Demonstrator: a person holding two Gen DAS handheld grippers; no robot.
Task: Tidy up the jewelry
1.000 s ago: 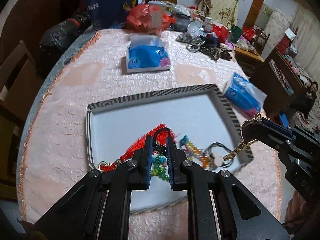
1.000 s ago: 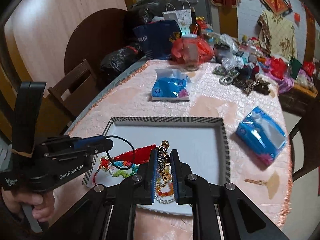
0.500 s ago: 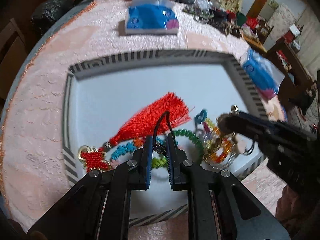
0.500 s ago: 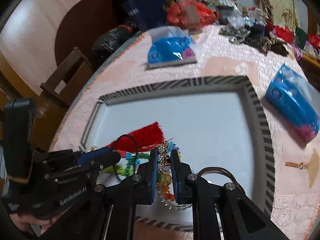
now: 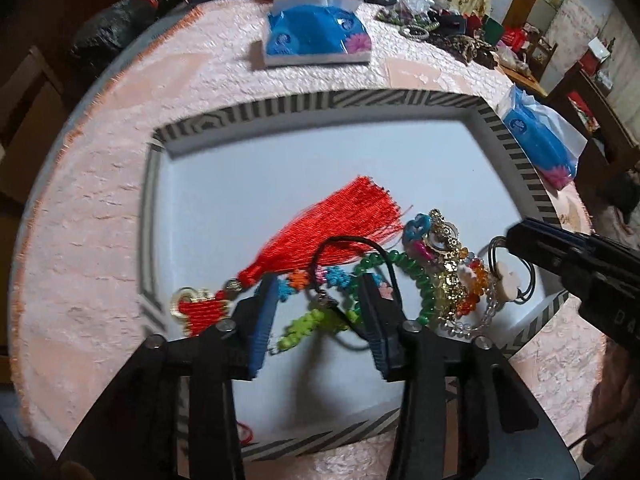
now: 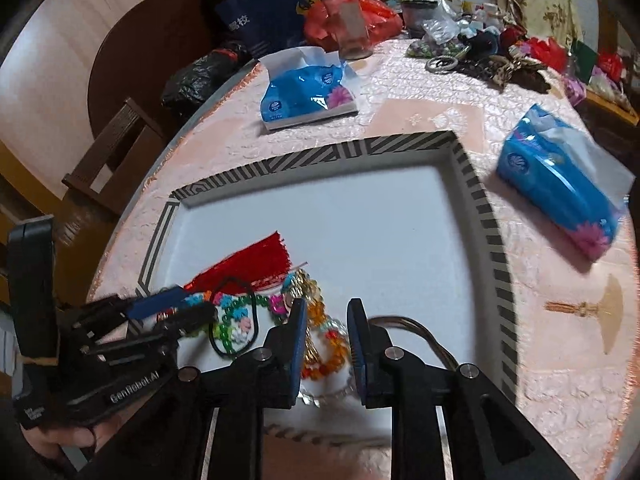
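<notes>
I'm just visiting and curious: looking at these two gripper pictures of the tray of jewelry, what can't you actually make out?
- Left wrist view: the near rim of the tray is covered by the left gripper, whose jaws are opening above the bright bead strings, themselves blurred.
- Left wrist view: the right gripper is cut off by the picture's edge, so its jaws are unseen.
- Right wrist view: the right gripper's fingers hide part of the orange bead bracelet.

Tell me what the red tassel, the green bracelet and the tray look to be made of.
Red tassel: fine silky thread, glossy, strands fanning out at the end. Green bracelet: translucent beads, glass or plastic, which one I cannot tell; they shine. Tray: smooth matte white floor, striped rim; probably plastic or coated board.
</notes>
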